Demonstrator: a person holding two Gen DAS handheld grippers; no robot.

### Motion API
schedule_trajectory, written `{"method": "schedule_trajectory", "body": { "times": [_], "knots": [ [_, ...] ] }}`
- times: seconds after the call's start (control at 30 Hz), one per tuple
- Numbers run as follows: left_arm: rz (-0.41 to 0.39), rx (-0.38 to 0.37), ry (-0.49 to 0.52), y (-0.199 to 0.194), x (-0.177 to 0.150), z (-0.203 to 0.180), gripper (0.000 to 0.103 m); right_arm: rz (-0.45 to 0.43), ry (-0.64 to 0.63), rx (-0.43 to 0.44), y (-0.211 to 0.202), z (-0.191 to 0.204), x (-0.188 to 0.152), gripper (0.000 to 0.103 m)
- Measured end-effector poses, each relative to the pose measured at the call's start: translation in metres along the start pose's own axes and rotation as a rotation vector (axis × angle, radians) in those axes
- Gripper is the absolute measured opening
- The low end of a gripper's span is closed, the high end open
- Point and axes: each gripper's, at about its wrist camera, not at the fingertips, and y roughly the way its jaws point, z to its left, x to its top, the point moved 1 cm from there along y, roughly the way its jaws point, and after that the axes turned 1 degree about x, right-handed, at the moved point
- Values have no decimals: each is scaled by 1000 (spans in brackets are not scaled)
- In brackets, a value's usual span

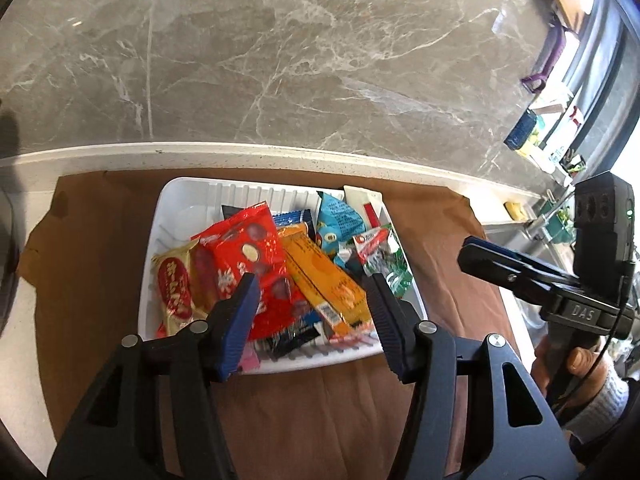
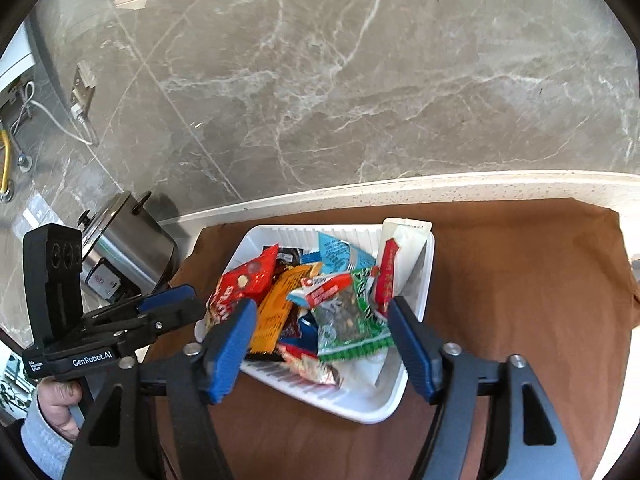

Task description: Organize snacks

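A brown mat [image 1: 432, 240] covers the pale worktop [image 1: 24, 360] against a grey marble wall [image 1: 320, 60]. On the mat sits a white tray [image 1: 192, 196] heaped with snacks: a red packet [image 1: 248, 264], an orange bar [image 1: 320, 280], a blue packet [image 1: 340, 216] and a green-striped bag [image 2: 352, 320]. The left gripper [image 1: 310, 320] and right gripper [image 2: 320, 344] hover at the tray's near edge, each with its 2 fingers spread wide and holding nothing.
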Motion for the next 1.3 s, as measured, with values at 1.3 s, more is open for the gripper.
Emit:
{"method": "schedule_trajectory", "body": {
  "times": [1.3],
  "knots": [
    [-154,257,220,-134,-43,-86,88,-189,-118,-142,-130,56,-43,103]
  ]
}}
